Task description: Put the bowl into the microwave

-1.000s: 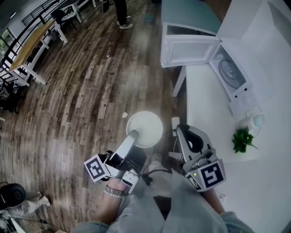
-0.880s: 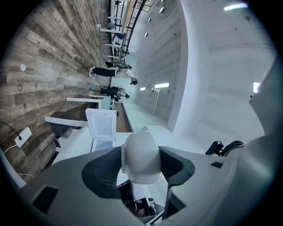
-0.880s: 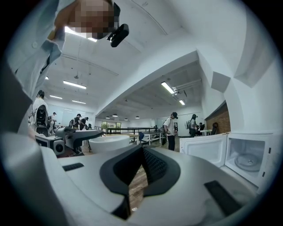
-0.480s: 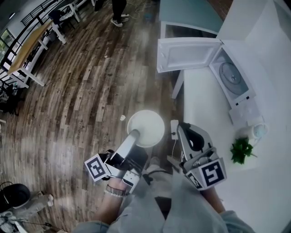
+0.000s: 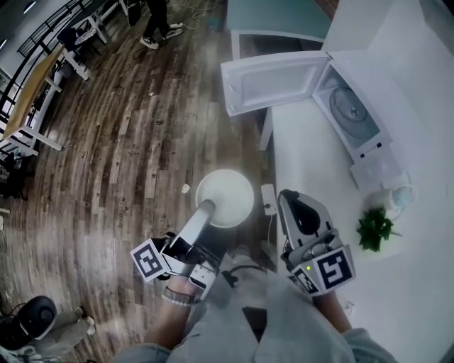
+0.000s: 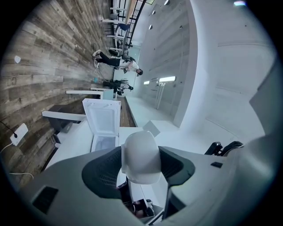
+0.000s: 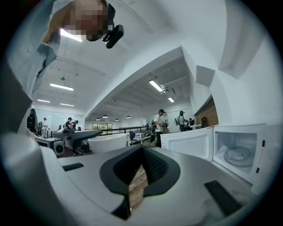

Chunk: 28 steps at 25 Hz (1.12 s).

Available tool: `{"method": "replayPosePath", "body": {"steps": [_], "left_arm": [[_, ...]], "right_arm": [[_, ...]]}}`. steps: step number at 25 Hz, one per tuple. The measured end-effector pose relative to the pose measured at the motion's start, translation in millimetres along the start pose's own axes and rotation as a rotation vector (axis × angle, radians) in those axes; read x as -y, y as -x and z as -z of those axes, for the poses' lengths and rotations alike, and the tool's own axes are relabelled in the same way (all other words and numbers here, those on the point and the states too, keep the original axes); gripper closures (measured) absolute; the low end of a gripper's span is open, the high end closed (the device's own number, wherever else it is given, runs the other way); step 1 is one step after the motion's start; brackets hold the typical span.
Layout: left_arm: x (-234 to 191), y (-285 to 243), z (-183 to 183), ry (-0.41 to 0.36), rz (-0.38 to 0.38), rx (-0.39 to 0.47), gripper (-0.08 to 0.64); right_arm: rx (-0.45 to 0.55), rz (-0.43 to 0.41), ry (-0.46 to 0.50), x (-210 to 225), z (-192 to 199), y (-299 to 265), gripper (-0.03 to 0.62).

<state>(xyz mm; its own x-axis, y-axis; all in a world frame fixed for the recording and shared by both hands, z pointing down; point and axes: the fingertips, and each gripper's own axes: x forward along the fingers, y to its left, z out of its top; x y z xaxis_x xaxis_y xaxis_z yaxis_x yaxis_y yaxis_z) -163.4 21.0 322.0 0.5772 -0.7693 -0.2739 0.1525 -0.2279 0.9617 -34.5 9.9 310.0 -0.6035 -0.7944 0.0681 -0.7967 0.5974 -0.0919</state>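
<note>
A white bowl [image 5: 225,198] hangs over the wooden floor, left of the counter, with my left gripper [image 5: 208,208] shut on its near rim. In the left gripper view the bowl [image 6: 140,155] sits wedged between the two dark pads. The white microwave [image 5: 345,108] stands on the white counter [image 5: 305,159] at the far right, its door [image 5: 273,81] swung wide open and its glass turntable [image 5: 350,110] showing. My right gripper [image 5: 289,199] hovers over the counter's near left edge, shut with nothing in it. Its own view shows the open microwave [image 7: 239,152] ahead to the right.
A small green plant [image 5: 374,228] and a pale cup [image 5: 399,196] stand on the counter to the right of my right gripper. A white power strip [image 5: 267,199] lies on the floor by the counter. Desks [image 5: 32,99] and a standing person [image 5: 157,21] are far off.
The head view has shifted: the microwave and counter now sit further left and nearer. The bowl stays held in my left gripper, and both grippers keep their places in the view.
</note>
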Motion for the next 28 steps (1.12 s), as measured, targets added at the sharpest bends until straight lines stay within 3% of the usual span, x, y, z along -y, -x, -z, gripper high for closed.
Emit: {"method": "replayPosePath", "body": {"steps": [13,28], "left_arm": [[-26.6,-72.8,-29.9,0.074,-0.008,-0.191,0.315],[-36.4,-129.9,-73.8,0.147,-0.009,-0.463,0.315]], "right_arm": [[0.002,0.213,-0.03,54.5,-1.6,-25.8,0.591],[0.034,0.486,-0.041,64.6,-16.2,-65.4,0.591]]}}
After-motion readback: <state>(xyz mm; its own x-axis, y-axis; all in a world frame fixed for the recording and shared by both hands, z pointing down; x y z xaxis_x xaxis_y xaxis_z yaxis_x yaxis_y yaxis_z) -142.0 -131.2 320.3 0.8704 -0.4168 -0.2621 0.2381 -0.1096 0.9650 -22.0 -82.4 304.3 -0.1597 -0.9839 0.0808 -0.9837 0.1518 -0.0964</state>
